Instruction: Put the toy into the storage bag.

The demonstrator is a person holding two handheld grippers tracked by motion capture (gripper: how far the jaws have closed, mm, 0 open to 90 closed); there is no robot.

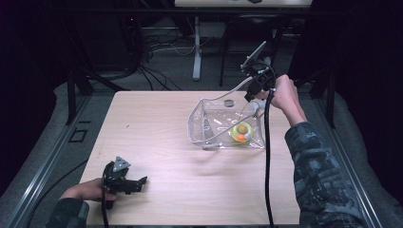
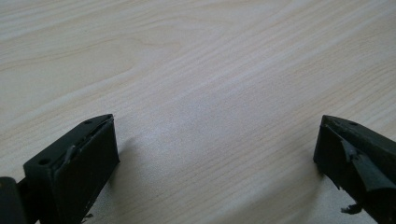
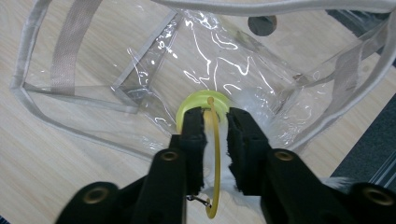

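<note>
A clear plastic bag (image 1: 214, 118) with grey trim lies open on the right half of the wooden table (image 1: 157, 137). Inside it sits a yellow round toy (image 1: 242, 132) with an orange ball. My right gripper (image 1: 254, 97) hangs over the bag's far right corner, pointing down into it. In the right gripper view its jaws (image 3: 215, 112) stand narrowly apart, open, with a thin yellow hoop (image 3: 215, 154) and white fluff (image 3: 205, 158) in the gap above the yellow toy (image 3: 201, 100). My left gripper (image 1: 138, 183) rests low at the table's front left, open (image 2: 215, 154), nothing between its fingers.
A small dark round piece (image 1: 229, 102) shows at the bag's far side, also seen in the right gripper view (image 3: 262, 24). The right gripper's black cable (image 1: 267, 156) trails down past the bag. Beyond the table stand dark frames, a table leg (image 1: 196, 47) and floor cables.
</note>
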